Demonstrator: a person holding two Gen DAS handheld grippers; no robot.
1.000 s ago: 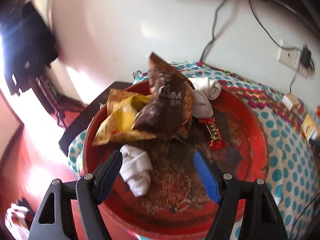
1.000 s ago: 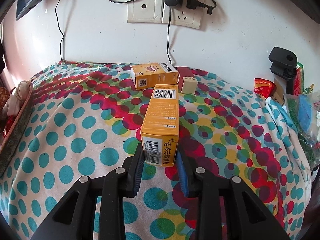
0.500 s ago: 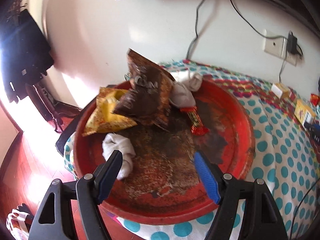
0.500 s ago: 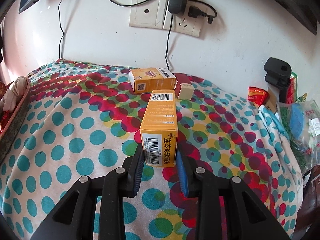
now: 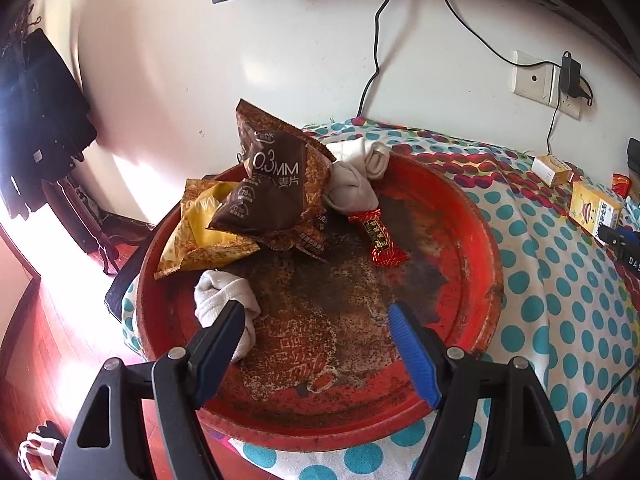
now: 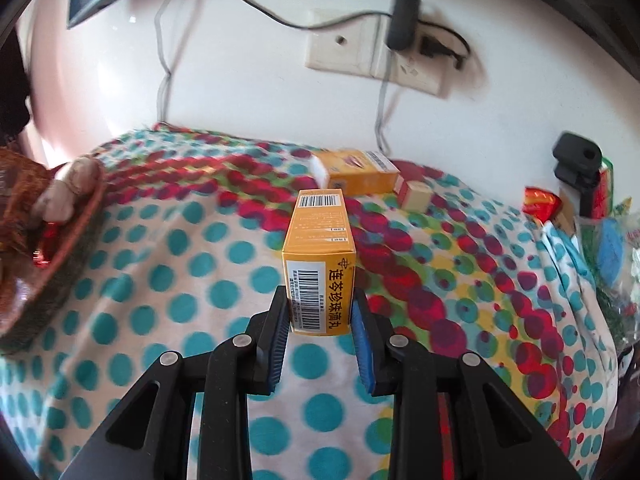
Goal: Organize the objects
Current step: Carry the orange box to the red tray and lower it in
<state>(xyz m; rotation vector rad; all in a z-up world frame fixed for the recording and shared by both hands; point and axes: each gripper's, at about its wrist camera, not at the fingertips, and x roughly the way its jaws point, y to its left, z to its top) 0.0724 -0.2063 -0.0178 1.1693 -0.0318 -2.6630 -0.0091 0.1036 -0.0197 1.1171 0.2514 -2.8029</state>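
Note:
My right gripper (image 6: pixel 320 312) is shut on an orange medicine box (image 6: pixel 320 256) and holds it above the polka-dot cloth. The box also shows in the left wrist view (image 5: pixel 594 208). My left gripper (image 5: pixel 316 328) is open and empty over a worn red round tray (image 5: pixel 476 240). The tray holds a brown snack bag (image 5: pixel 276 196), a yellow snack bag (image 5: pixel 200 236), a red candy (image 5: pixel 378 236), a white sock (image 5: pixel 224 300) by the left finger and another white sock (image 5: pixel 356 176) at the back.
A second orange box (image 6: pixel 356 174) and a small red-and-cream box (image 6: pixel 414 194) lie near the wall. Snack packets (image 6: pixel 538 204) and a black clamp (image 6: pixel 576 160) crowd the right edge. Cables hang from a wall socket (image 6: pixel 376 60). The tray's rim (image 6: pixel 60 264) is at left.
The right gripper has lifted the orange box and swung left; the tray has come into its view. The left gripper has drawn back from the tray, still open.

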